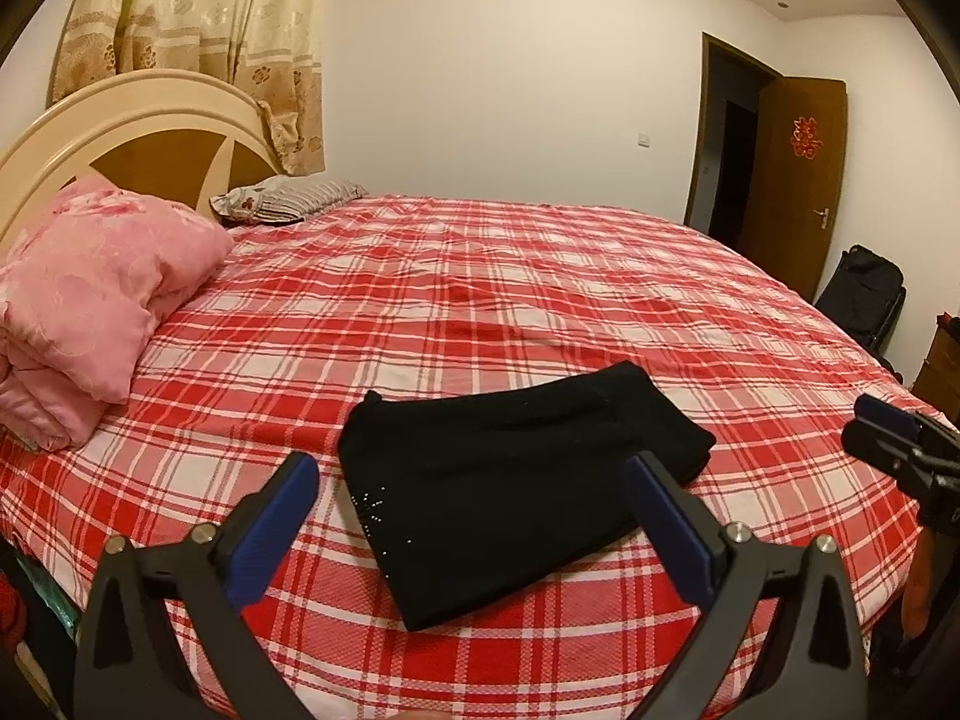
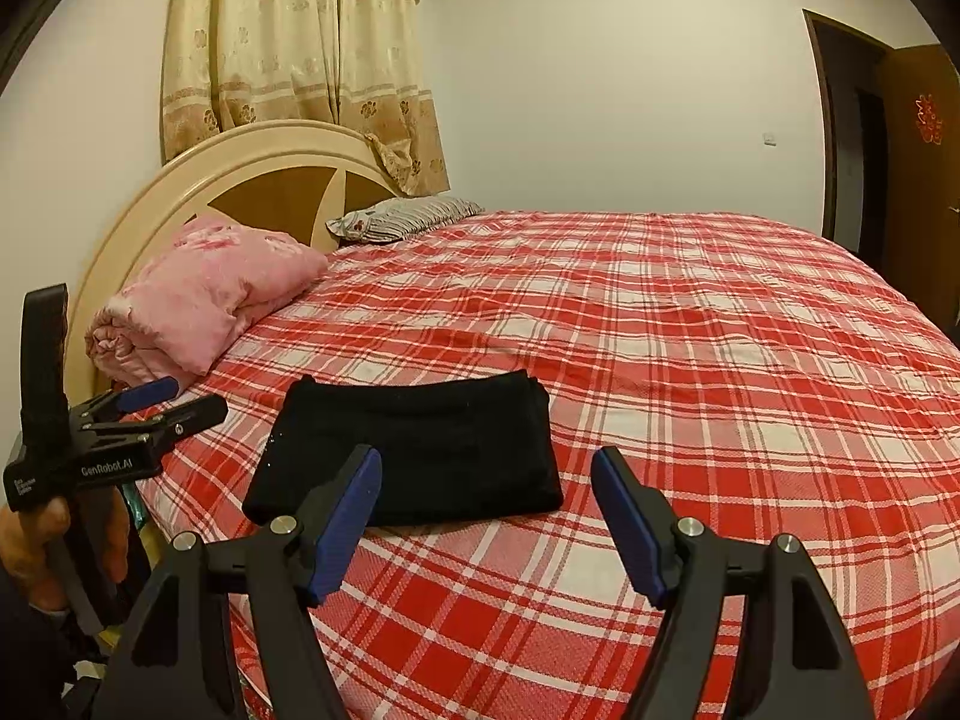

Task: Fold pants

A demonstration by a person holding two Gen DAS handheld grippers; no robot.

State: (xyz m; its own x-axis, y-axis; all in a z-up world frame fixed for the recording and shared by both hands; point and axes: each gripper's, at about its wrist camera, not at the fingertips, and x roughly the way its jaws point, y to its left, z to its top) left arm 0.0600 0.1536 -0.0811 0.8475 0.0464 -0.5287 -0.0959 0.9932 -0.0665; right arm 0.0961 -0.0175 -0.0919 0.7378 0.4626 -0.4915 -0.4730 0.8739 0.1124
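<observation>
My left gripper (image 1: 471, 477) hangs just above the near edge of the bed (image 1: 540, 276), level and pointing across it toward the far wall. Its jaws stand wide apart and hold nothing; the blue pads (image 1: 273, 531) frame the pants (image 1: 510, 480) from either side without touching them. From the right camera I see this same gripper (image 2: 174, 402) at the left edge, off the bed's near corner, with my hand (image 2: 36, 546) wrapped round its handle below; side-on there, its two fingers lie close in line, so that view says little about the gap.

My right gripper (image 2: 486, 480) sits beside it, further right along the same edge, also level and aimed toward the headboard (image 2: 252, 180). Its jaws are spread wide and empty. In the left view its tip (image 1: 882, 429) pokes in from the right, clear of the cloth.

The pants (image 2: 414, 450) lie folded into a flat black block on the plaid sheet, near the edge closest to me, in front of both grippers. A few small bright studs show near their left edge.

A bundled pink quilt (image 1: 90, 300) rests by the headboard, well apart from the pants, with a striped pillow (image 1: 288, 198) behind it. A door (image 1: 792, 180) stands open at the far right.
</observation>
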